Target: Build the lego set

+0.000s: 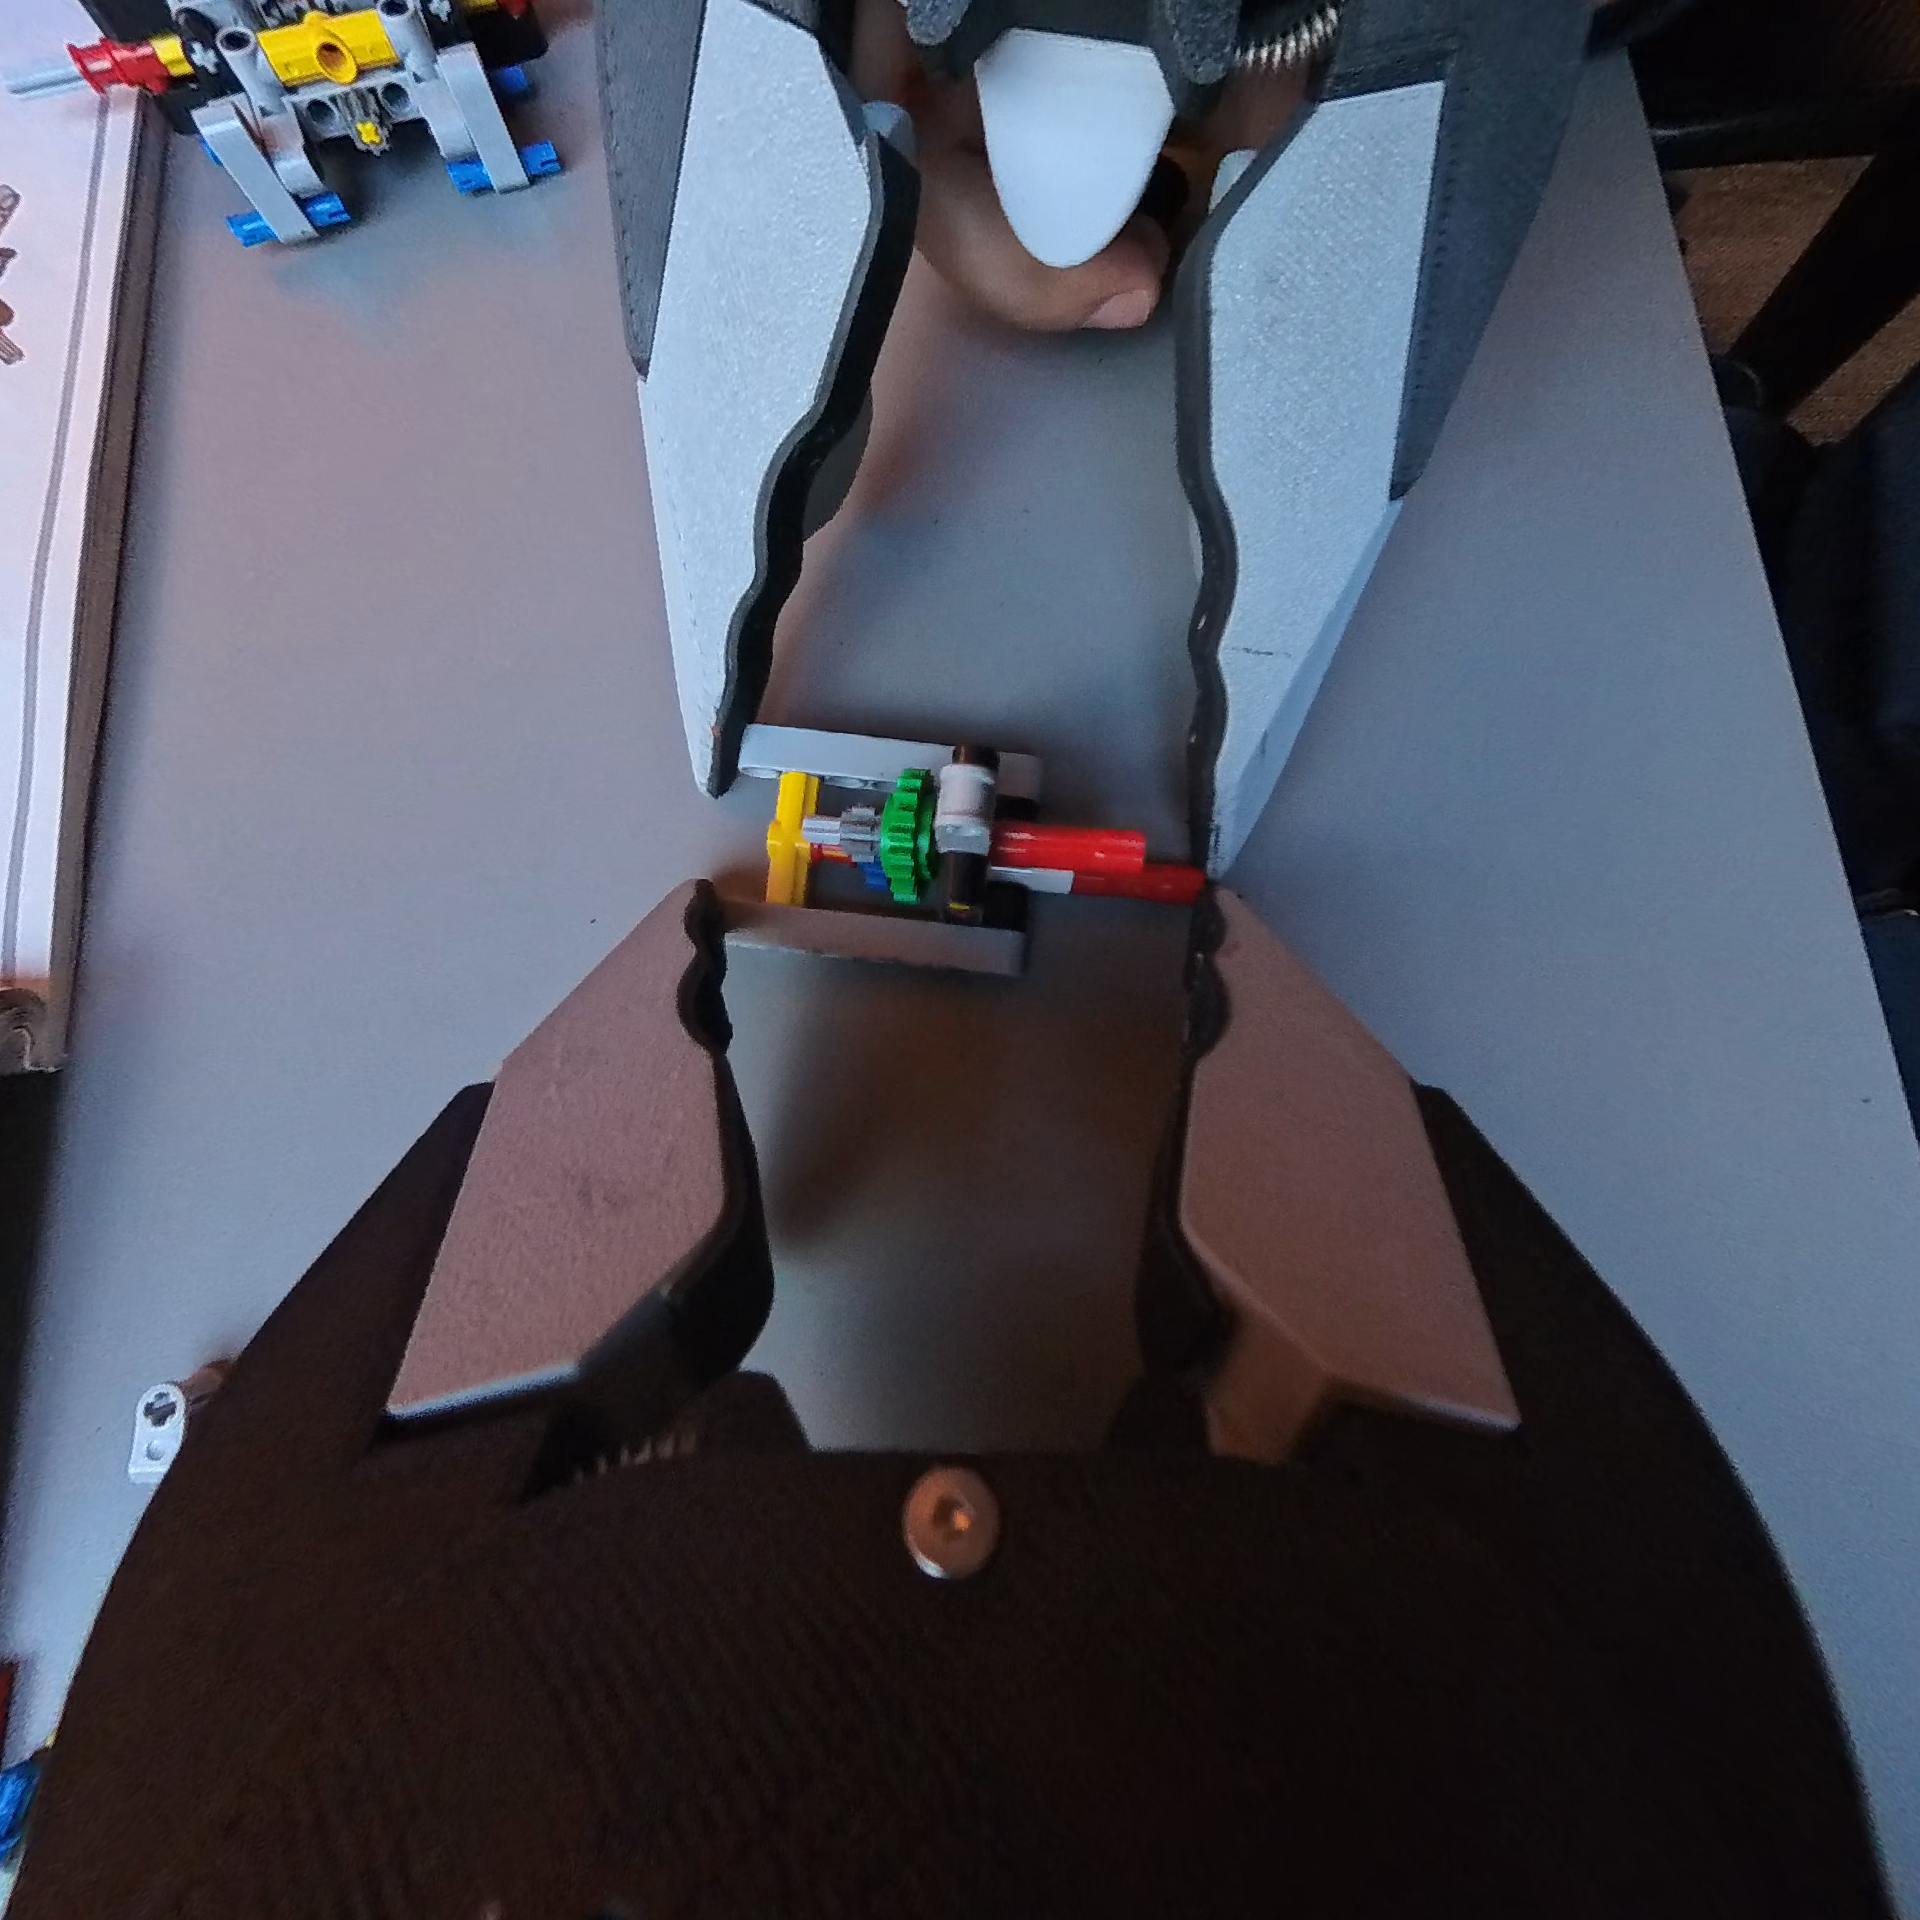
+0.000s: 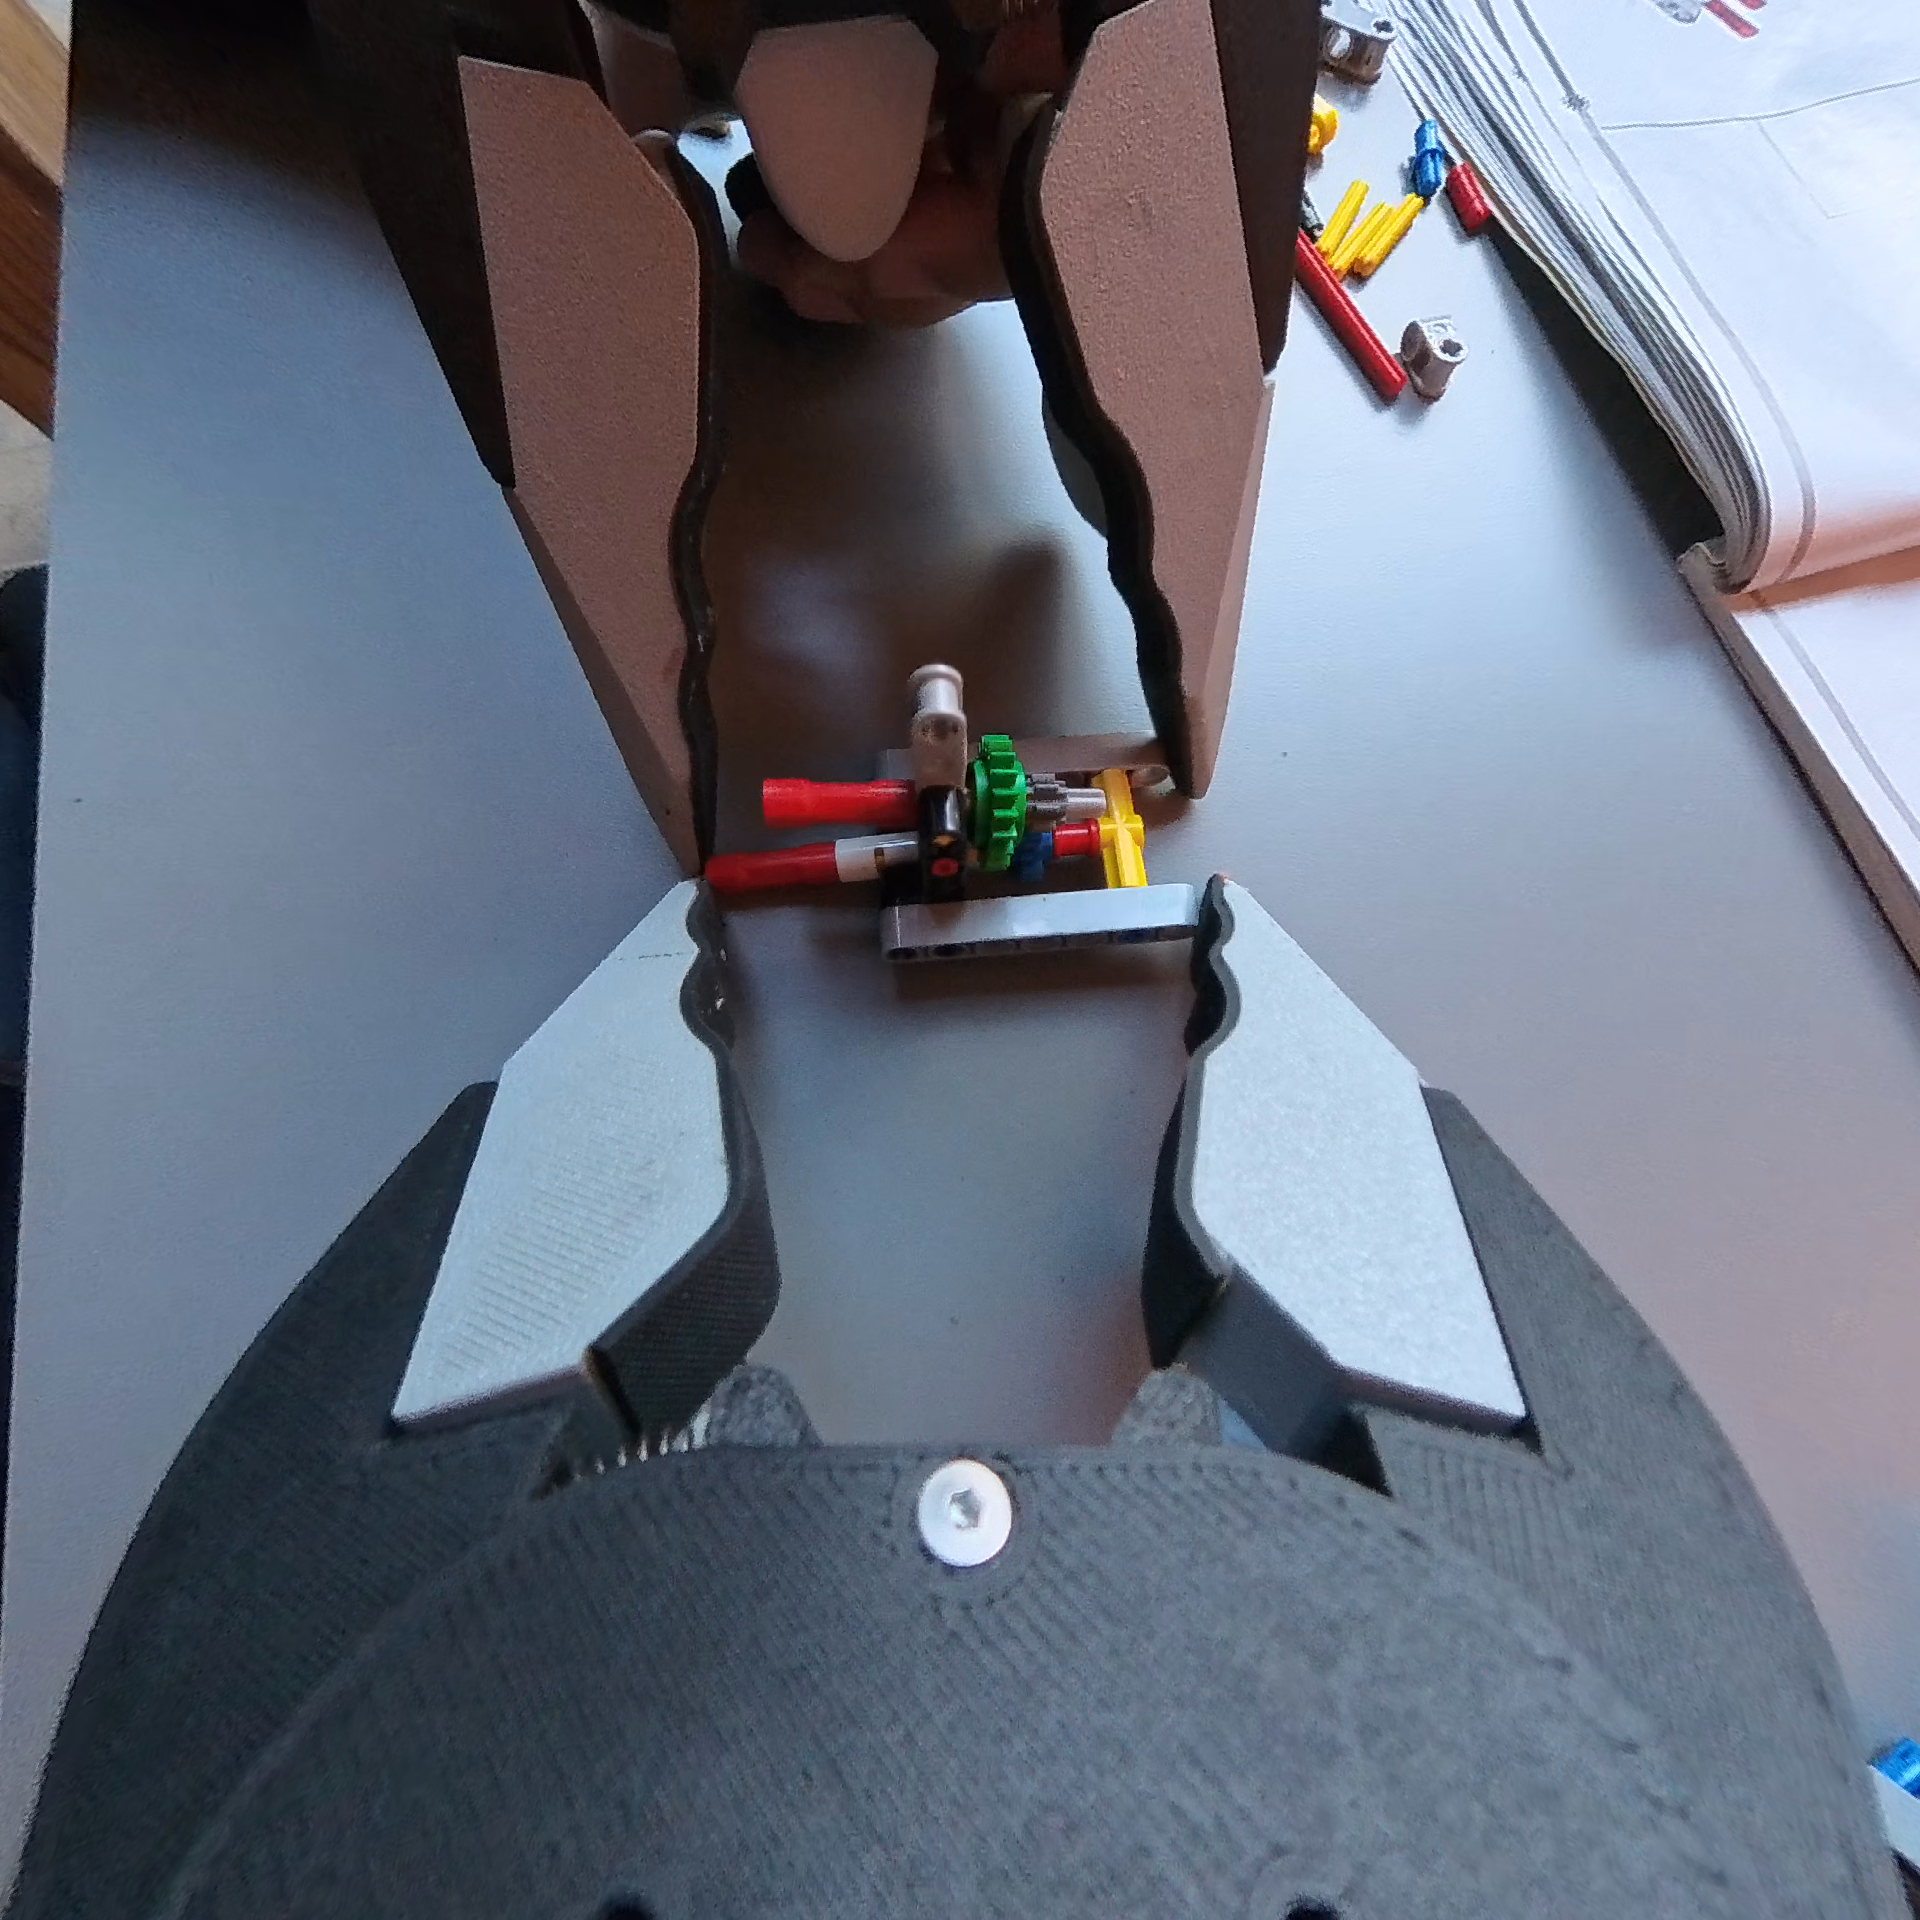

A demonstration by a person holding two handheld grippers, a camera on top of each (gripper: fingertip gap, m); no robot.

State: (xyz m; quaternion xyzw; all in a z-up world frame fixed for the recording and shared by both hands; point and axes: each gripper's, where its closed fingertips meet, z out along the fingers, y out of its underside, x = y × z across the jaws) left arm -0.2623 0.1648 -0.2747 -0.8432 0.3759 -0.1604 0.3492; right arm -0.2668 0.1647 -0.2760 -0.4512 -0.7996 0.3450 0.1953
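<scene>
**Both tongs pinching one gear unit**

I am holding the left tongs (image 1: 958, 904) wide, brown tips pressing a grey beam (image 1: 862, 951) and red axle (image 1: 1132, 881) of the gear unit (image 1: 904, 831) resting on the matte tabletop (image 1: 416, 623). The grey right tongs (image 2: 956, 899) are gripping likewise from opposite, probably steadying the knobbly plastic lengthwise.

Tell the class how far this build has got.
Done: a small gear unit sits assembled on the table, green gear between grey beams. In hand: left gripper and right gripper frame it, fingers at beam ends and red axle tip; pressing unclear. Left: loose axles lie by the booklet.
</scene>
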